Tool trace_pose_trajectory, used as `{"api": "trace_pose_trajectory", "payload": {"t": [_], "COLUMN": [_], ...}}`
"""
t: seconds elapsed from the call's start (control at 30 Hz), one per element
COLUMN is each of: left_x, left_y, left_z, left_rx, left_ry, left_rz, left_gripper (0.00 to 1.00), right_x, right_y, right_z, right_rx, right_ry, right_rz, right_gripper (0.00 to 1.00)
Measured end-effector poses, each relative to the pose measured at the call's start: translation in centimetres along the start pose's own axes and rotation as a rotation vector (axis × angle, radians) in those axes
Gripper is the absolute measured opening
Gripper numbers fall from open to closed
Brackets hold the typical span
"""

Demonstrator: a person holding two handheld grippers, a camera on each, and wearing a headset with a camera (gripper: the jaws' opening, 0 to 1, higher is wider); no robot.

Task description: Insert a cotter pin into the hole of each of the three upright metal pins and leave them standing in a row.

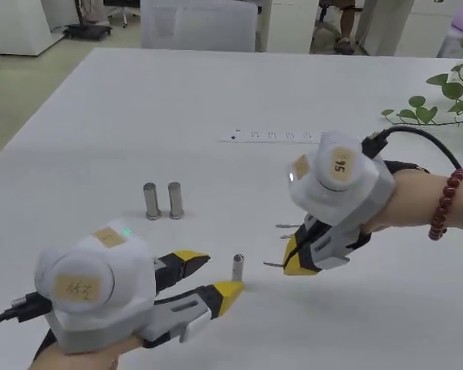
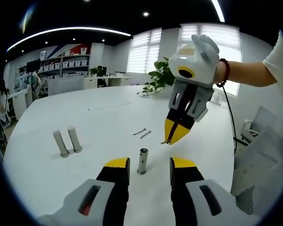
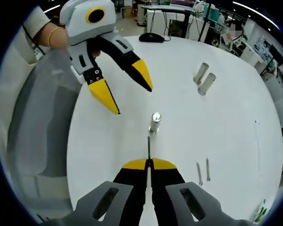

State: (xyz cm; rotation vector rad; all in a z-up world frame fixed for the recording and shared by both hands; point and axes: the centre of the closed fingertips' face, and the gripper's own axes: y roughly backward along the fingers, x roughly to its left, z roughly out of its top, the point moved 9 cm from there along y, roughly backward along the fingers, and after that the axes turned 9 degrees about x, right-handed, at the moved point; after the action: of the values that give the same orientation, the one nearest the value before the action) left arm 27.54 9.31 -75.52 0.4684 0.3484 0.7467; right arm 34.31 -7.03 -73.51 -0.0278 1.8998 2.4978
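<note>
White table (image 1: 177, 116): bears the lone metal pin (image 1: 237, 267), which stands upright.
Left gripper (image 1: 210, 274): jaws spread, tips just short of the lone pin.
Right gripper (image 1: 292, 266): jaws pressed together, pinching a cotter pin (image 3: 148, 148) aimed at the lone pin, tip just beside it.
Two more metal pins (image 1: 151, 200): upright, side by side, beyond and left of the lone pin.
Two spare cotter pins (image 1: 287, 227): lying flat, beyond and right of it.

Both the left gripper (image 1: 218, 274) and right gripper (image 1: 292, 262) have rounded white-grey housings (image 1: 100, 281) behind black jaws tipped yellow, tan handwritten labels (image 1: 339, 164) on top and black cables (image 1: 428, 137) trailing rearward; a dark red bead bracelet (image 1: 446, 204) sits behind the right one
</note>
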Motion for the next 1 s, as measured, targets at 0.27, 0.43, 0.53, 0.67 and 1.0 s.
{"api": "trace_pose_trajectory", "payload": {"t": [0.27,0.43,0.53,0.67,1.0], "left_x": [0.8,1.2,1.1,0.9,1.1], "left_y": [-2.1,-3.1,-3.6,-4.2,-5.0], "left_z": [-0.5,-0.8,-0.9,-0.9,-0.9], "left_rx": [0.037,0.057,0.058,0.059,0.055], "left_ry": [-0.017,-0.031,-0.038,-0.047,-0.068], "left_rz": [0.001,0.001,-0.007,-0.009,-0.007], "left_gripper": [0.3,0.28,0.28,0.25,0.14], "right_x": [-0.8,-1.1,-1.1,-1.1,-1.3], "right_y": [-0.7,-1.1,-1.2,-1.5,-1.7], "right_z": [0.4,0.6,0.7,0.8,1.1], "right_rx": [-0.012,-0.011,-0.012,-0.005,0.002], "right_ry": [-0.009,-0.016,-0.02,-0.015,-0.011], "right_rz": [0.011,0.017,0.022,0.029,0.037], "right_gripper": [0.03,0.03,0.03,0.03,0.03]}}
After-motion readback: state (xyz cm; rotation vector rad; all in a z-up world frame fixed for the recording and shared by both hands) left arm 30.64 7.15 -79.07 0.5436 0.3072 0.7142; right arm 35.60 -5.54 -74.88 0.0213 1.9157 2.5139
